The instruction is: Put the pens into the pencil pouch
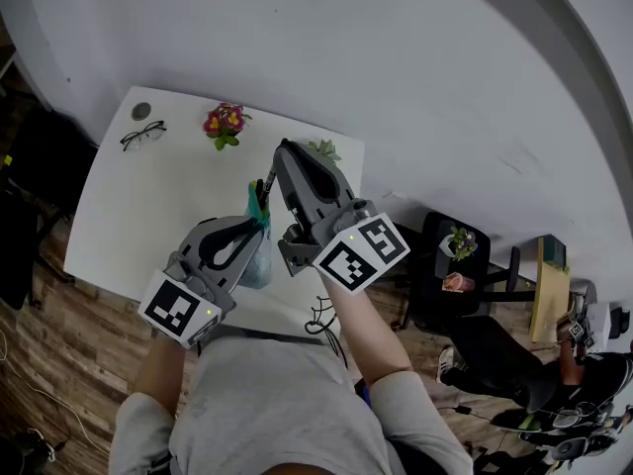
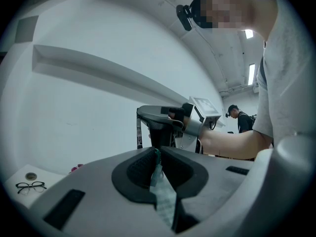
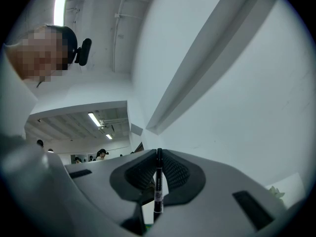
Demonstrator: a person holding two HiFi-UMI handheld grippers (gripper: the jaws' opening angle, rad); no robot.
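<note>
Fingers of the right gripper [image 3: 158, 168] were clamped on a slim black pen [image 3: 158, 186], held upright above the white table [image 1: 163, 216]. The left gripper [image 2: 156, 158] pinched the top edge of a translucent teal mesh pencil pouch [image 2: 166, 201], which hung just beside the pen.

The pencil pouch [image 1: 257, 263] is mostly hidden behind the left gripper [image 1: 259, 224]. The pen [image 3: 158, 181] (black barrel) disappears below the right gripper [image 3: 157, 156] at its lower end; its label is unreadable.
</note>
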